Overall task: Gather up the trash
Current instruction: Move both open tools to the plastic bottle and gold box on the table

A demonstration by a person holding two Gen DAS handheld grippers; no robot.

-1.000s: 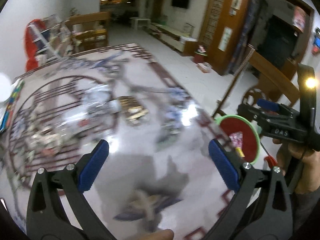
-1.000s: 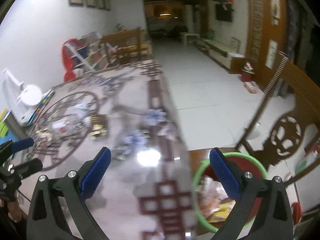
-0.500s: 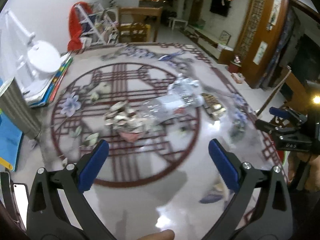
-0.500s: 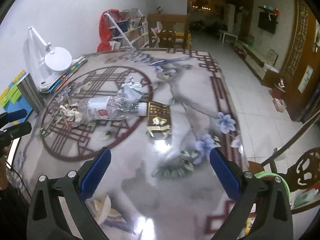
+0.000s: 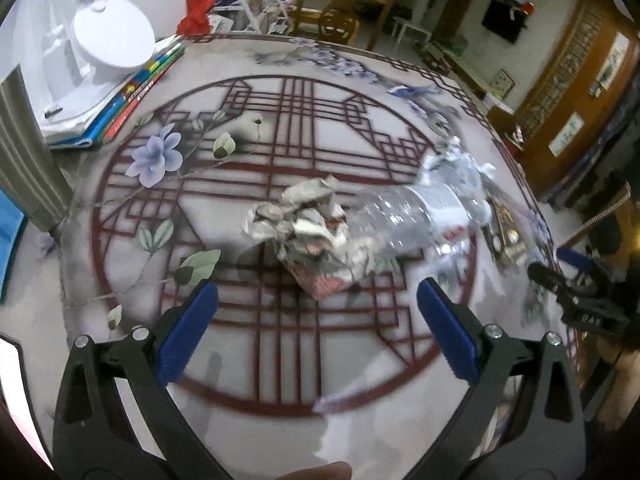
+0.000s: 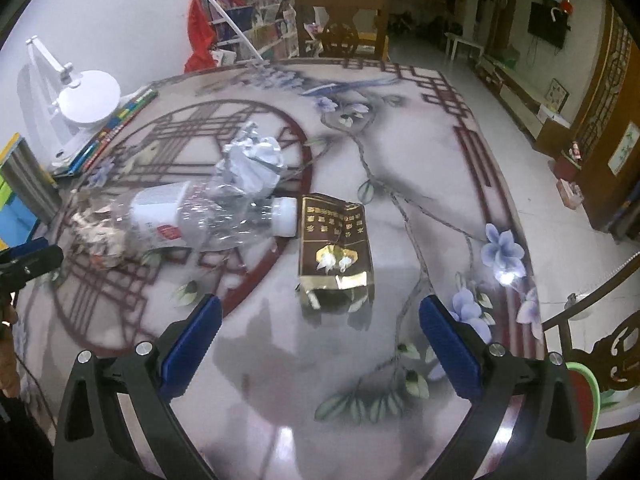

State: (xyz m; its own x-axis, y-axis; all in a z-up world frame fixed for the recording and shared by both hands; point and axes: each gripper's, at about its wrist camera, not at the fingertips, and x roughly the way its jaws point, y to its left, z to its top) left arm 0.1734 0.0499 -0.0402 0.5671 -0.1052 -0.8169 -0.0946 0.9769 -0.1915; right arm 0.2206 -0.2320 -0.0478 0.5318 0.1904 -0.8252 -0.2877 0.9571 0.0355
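A pile of crumpled paper scraps (image 5: 308,224) lies mid-table, with a crushed clear plastic bottle (image 5: 412,216) touching its right side. The bottle (image 6: 208,216) lies on its side, white cap to the right. A crumpled white wrapper (image 6: 252,160) sits behind it. A flattened brown-and-gold carton (image 6: 336,252) lies right of the cap. My left gripper (image 5: 316,320) is open and empty, just short of the paper pile. My right gripper (image 6: 316,340) is open and empty, just short of the carton.
A white desk lamp (image 5: 108,36) stands on books (image 5: 120,96) at the table's back left. A grey container (image 5: 24,160) stands at the left edge. A green-rimmed red bin (image 6: 580,396) sits below the table's right edge, beside a wooden chair (image 6: 600,344).
Both grippers have swung left from the bin at the table's right edge toward the trash. The left one now faces the paper pile, the right one the carton. Both stayed open.
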